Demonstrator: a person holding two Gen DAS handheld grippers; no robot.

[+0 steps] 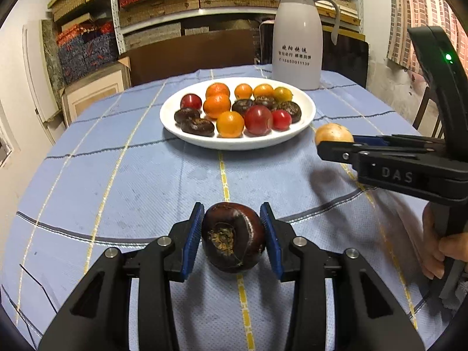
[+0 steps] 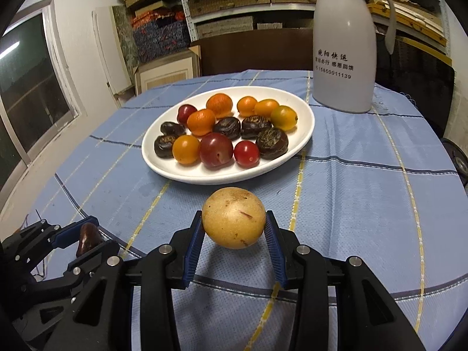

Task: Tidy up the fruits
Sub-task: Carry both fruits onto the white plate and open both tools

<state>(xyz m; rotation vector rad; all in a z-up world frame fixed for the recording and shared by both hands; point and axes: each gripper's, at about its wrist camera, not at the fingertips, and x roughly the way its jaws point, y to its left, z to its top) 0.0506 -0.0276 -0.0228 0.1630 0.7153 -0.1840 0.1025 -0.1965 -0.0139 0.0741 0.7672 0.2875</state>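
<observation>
My left gripper (image 1: 232, 228) is shut on a dark brown water chestnut (image 1: 233, 237), held just above the blue cloth. My right gripper (image 2: 234, 228) is shut on a round yellow fruit (image 2: 234, 218), short of the plate's near rim. A white plate (image 1: 304, 101) in the middle of the table holds several fruits: orange kumquats, red cherry tomatoes and dark water chestnuts. The plate also shows in the right wrist view (image 2: 305, 117). The right gripper (image 1: 320, 143) with the yellow fruit (image 1: 333, 134) shows at the right of the left wrist view. The left gripper (image 2: 90, 234) shows at lower left of the right wrist view.
A tall white thermos jug (image 1: 297, 38) stands behind the plate at the table's far right, also in the right wrist view (image 2: 345, 44). The table carries a blue checked cloth (image 1: 117, 175). A dark chair back and shelves of boxes stand beyond the far edge.
</observation>
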